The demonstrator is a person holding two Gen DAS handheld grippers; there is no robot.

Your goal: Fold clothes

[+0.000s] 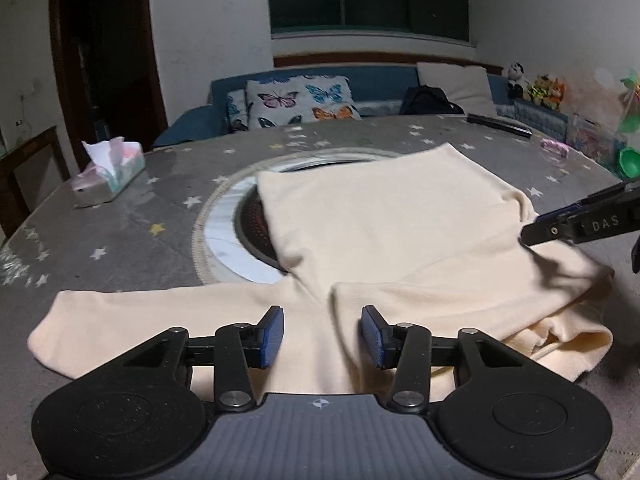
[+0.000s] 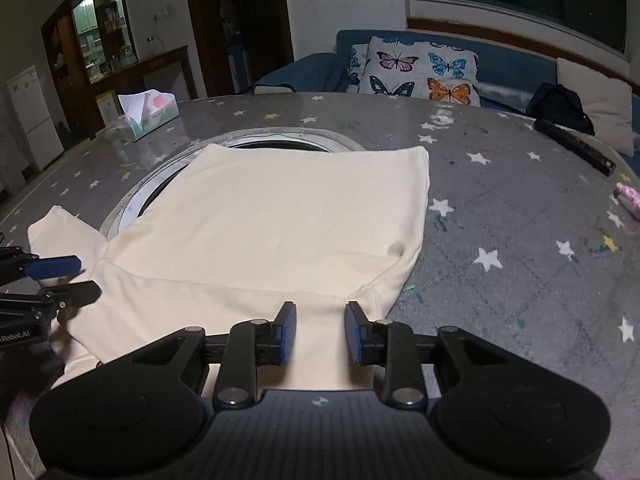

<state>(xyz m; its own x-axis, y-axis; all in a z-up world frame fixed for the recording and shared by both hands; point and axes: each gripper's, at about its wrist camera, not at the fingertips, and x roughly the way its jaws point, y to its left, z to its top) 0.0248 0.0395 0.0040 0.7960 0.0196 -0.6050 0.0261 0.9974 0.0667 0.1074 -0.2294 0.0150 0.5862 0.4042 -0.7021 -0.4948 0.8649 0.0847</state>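
Left wrist view: the cream long-sleeved top [image 1: 384, 232] lies spread on the star-print table cover [image 1: 132, 224], partly over the round inset [image 1: 224, 220] at the table's middle. Left gripper [image 1: 322, 336] hangs released over the fabric by the left sleeve [image 1: 120, 320], pads not pressing. Risk: closing here may pinch only one layer, so the fold drags crooked. Right wrist view: right gripper [image 2: 320, 332] likewise released above the near hem, nothing clamped. The folded-in right edge [image 2: 404, 264] looks loose; a careless pull could undo it or slide the top toward the tissue box [image 2: 148, 114].
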